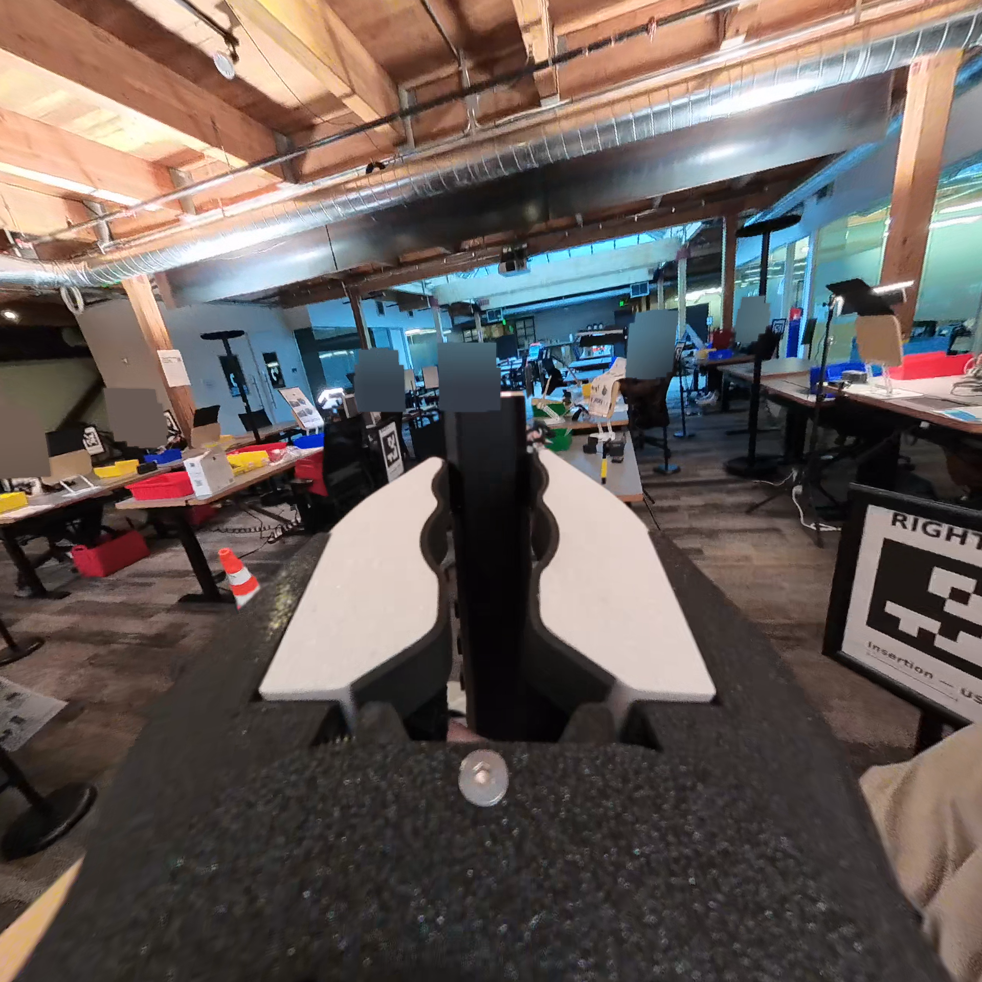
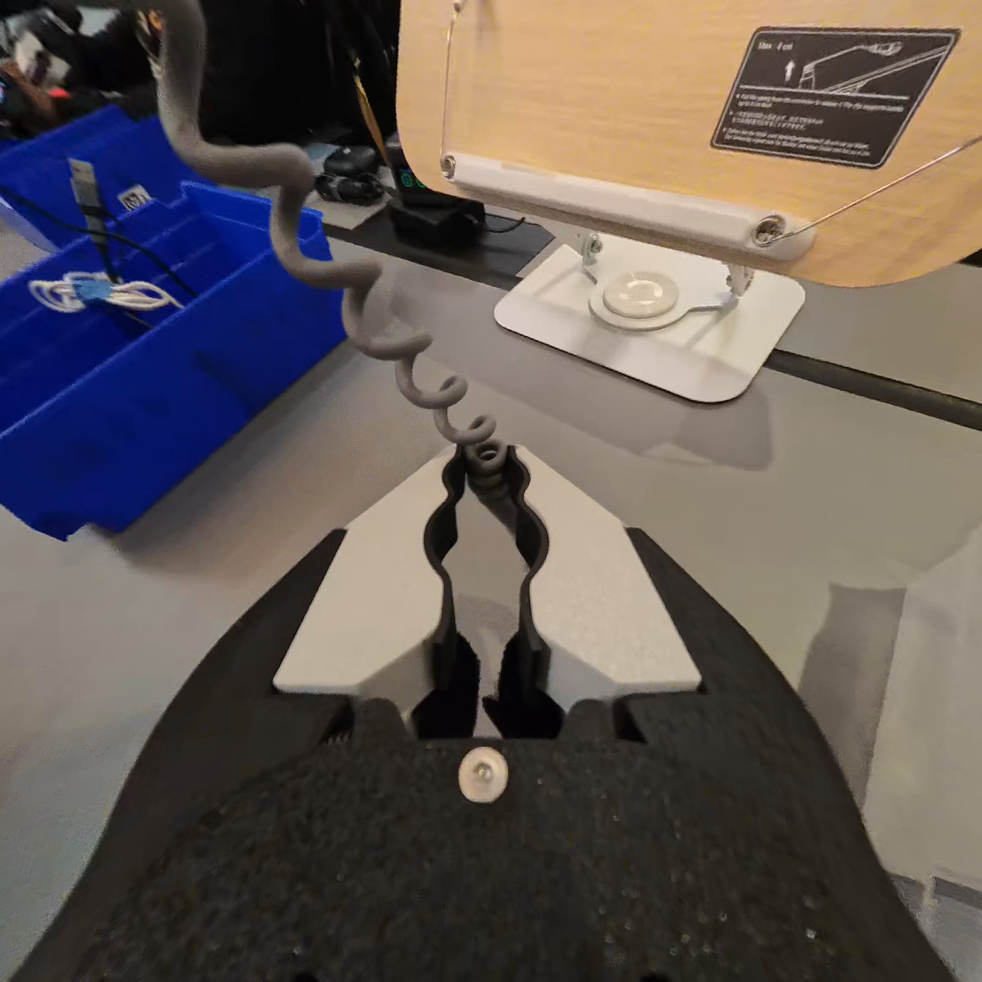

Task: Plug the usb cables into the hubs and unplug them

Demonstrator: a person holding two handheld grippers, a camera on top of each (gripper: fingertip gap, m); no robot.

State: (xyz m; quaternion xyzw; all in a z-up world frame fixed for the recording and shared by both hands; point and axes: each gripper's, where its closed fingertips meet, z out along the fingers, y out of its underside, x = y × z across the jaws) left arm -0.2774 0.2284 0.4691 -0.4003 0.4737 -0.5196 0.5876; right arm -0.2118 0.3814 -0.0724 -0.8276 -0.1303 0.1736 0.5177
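Two grippers loaded, neither anywhere near mating. Left gripper is clamped on a slim black bar, most likely the hub; it stands up between the fingers, lifted off the surface and aimed out across the room. Ports aren't visible from the left wrist view, so I can't tell which face they're on.

Right gripper is nearly closed, pinching the end of a grey coiled cable at the very tips. The cable spirals up and away to the upper left, out of frame. Its plug is hidden between the fingertips, so orientation is unknown.

Step in hand, as I read it: holding hub and cable, about to bring them together for the plug-in. Nothing is inserted yet. Next move calls for swinging both grippers to face each other, lining the plug square with a port, then a straight push. The tip-only hold on the cable looks marginal; the plug could twist under insertion force.

Containers: blue bins sit at the left on the grey surface. One compartment holds a white cable bundle tied with a blue strap, plus a black cable with a metal usb plug sticking up. The nearest compartments look empty.

A wood-faced stand on a white base sits just beyond the right gripper.
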